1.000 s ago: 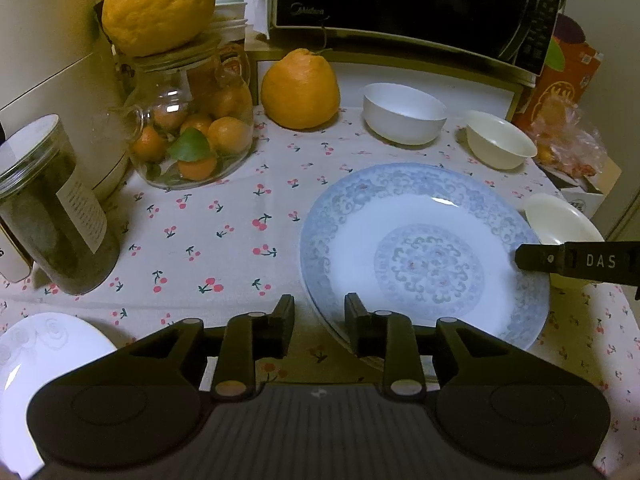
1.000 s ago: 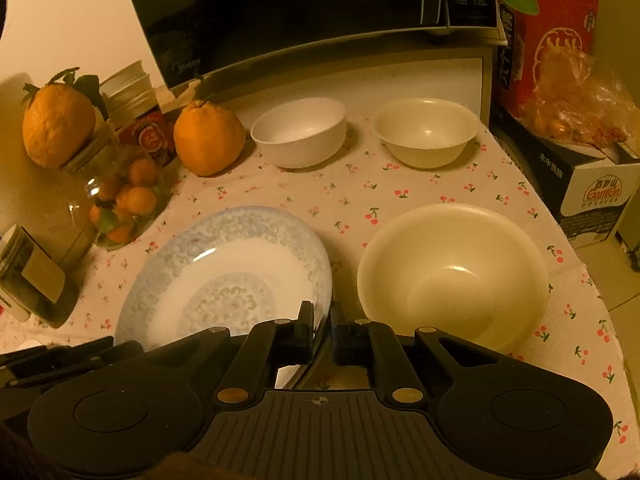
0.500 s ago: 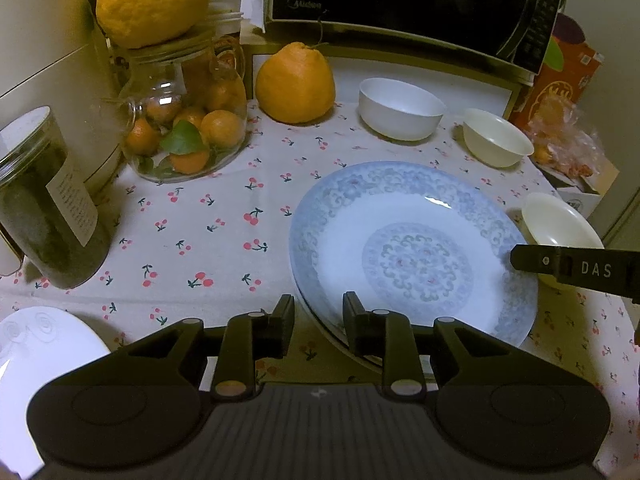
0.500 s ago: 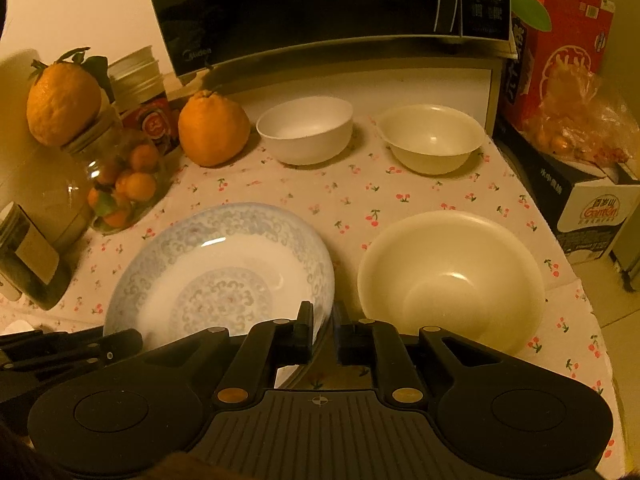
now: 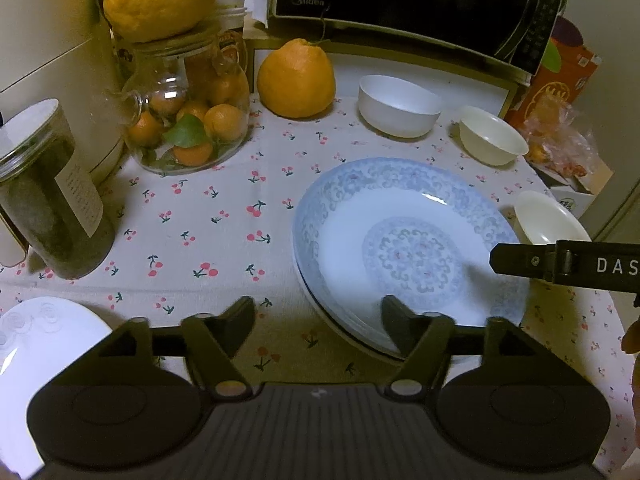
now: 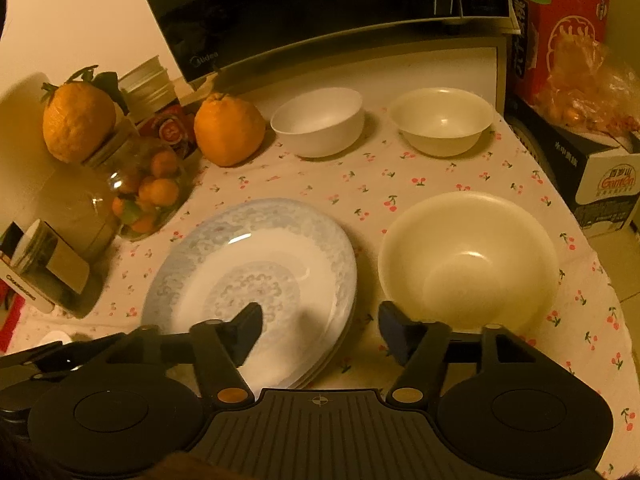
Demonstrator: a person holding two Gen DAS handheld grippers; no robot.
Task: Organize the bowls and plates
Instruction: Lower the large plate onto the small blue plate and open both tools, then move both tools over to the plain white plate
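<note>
Left wrist view: the left tool (image 5: 318, 312) has just been opening and stands wide, gripping nothing; the round blue-patterned porcelain plate (image 5: 408, 248), topmost of a stack on the cherry-print bench (image 5: 208, 232), lies ahead and to its right, near rim between the jaws, untouched. Right wrist view: the right tool (image 6: 320, 320), also just opened and empty, straddles the plate's right rim; the large cream bowl (image 6: 468, 260) sits just beyond its right finger, so the right hand is likely nearer it.
</note>
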